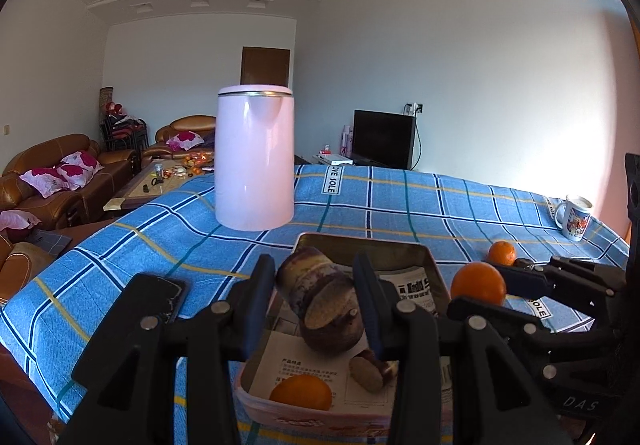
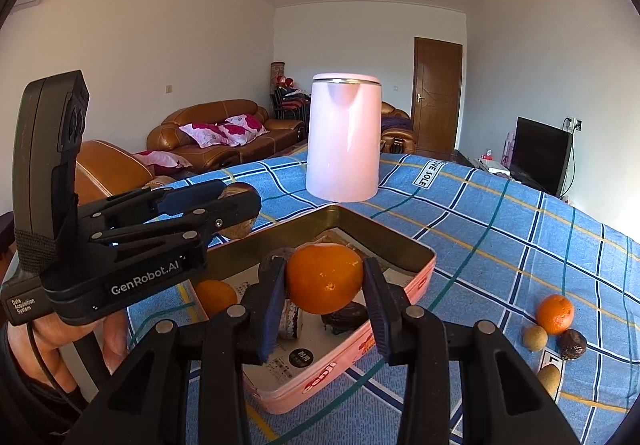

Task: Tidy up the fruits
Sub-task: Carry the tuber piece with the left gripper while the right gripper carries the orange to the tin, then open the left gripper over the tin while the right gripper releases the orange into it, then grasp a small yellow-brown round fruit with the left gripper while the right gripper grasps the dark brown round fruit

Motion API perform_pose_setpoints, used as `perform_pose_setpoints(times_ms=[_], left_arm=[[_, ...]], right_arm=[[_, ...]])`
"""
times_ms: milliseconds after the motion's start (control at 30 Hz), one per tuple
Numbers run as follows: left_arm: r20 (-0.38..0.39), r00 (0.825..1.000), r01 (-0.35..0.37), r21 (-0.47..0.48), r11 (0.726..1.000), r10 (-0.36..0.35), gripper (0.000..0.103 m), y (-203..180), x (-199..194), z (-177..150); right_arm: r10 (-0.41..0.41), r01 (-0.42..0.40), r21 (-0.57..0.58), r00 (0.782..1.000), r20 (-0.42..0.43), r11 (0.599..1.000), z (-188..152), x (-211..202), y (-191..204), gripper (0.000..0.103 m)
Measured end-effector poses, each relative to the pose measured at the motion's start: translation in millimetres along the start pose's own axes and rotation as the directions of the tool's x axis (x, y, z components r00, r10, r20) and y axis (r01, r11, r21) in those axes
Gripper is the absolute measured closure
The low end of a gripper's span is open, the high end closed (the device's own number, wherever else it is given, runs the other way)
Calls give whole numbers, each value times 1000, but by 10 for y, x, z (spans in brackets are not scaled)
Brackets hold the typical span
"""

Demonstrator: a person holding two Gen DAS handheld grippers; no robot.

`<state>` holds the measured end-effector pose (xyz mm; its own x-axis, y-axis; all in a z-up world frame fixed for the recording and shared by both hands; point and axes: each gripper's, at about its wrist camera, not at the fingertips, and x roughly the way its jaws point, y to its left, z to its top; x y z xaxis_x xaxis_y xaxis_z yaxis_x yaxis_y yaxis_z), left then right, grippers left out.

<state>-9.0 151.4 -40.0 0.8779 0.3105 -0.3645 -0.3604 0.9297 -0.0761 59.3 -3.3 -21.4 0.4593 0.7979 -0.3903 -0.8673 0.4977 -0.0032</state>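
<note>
My left gripper (image 1: 314, 265) is shut on a brown-purple round fruit (image 1: 320, 305), held just above a pink tin box (image 1: 434, 269) lined with newspaper. An orange (image 1: 301, 393) and a brown fruit piece (image 1: 370, 369) lie in the box. My right gripper (image 2: 325, 265) is shut on an orange (image 2: 324, 285) over the same tin box (image 2: 416, 245), where another orange (image 2: 216, 297) and a dark fruit (image 2: 346, 319) lie. In the right wrist view the left gripper (image 2: 240, 195) reaches in from the left, held by a hand.
A pink kettle (image 1: 254, 157) stands behind the box on the blue checked cloth. A black phone (image 1: 168, 297) lies to its left. To the right lie a loose orange (image 2: 555, 314), a small tan fruit (image 2: 535, 338) and a dark wrinkled fruit (image 2: 573, 344). A mug (image 1: 574, 217) stands far right.
</note>
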Motion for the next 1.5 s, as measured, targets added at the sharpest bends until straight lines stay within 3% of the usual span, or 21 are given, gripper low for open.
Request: perform_pose_setpoints(times_ms=[433, 633, 667, 733, 767, 900, 1033, 1100, 1267, 1367, 1500], left_arm=[[-97, 995, 5, 7, 1000, -4, 61, 44, 205, -161], [-121, 993, -4, 19, 1000, 6, 60, 2, 274, -190], [-118, 993, -8, 23, 1000, 11, 59, -10, 276, -186], [-116, 993, 0, 25, 1000, 3, 56, -37, 266, -170], [-111, 994, 2, 27, 1000, 1, 55, -53, 253, -159], [-81, 997, -3, 31, 1000, 5, 45, -109, 173, -84], [-39, 999, 11, 34, 999, -10, 36, -225, 80, 27], [-26, 999, 32, 50, 998, -31, 36, -352, 64, 82], [-33, 994, 105, 100, 989, -102, 31, -770, 122, 178], [-70, 985, 166, 113, 980, -158, 30, -1011, 236, 207], [-124, 972, 216, 119, 969, -202, 30, -1245, 390, 199]], right_arm=[[24, -26, -15, 987, -159, 1000, -120, 303, 74, 63], [36, -41, -25, 982, -186, 999, -148, 307, 109, 62], [43, -47, -20, 982, -185, 999, -148, 295, 109, 61], [67, -68, 1, 982, -179, 998, -138, 271, 79, 49], [73, -73, 7, 983, -170, 997, -135, 243, 66, 38], [37, -37, 2, 990, -137, 999, -115, 97, -37, 36], [-54, 57, 21, 993, -109, 998, -100, -181, -410, 36], [-131, 137, 42, 984, -123, 990, -119, -285, -693, 36], [-288, 333, 172, 926, -242, 927, -266, -322, -1572, 36], [-310, 390, 243, 899, -309, 888, -393, -219, -1960, 36], [-254, 370, 316, 901, -351, 874, -517, -79, -2181, 36]])
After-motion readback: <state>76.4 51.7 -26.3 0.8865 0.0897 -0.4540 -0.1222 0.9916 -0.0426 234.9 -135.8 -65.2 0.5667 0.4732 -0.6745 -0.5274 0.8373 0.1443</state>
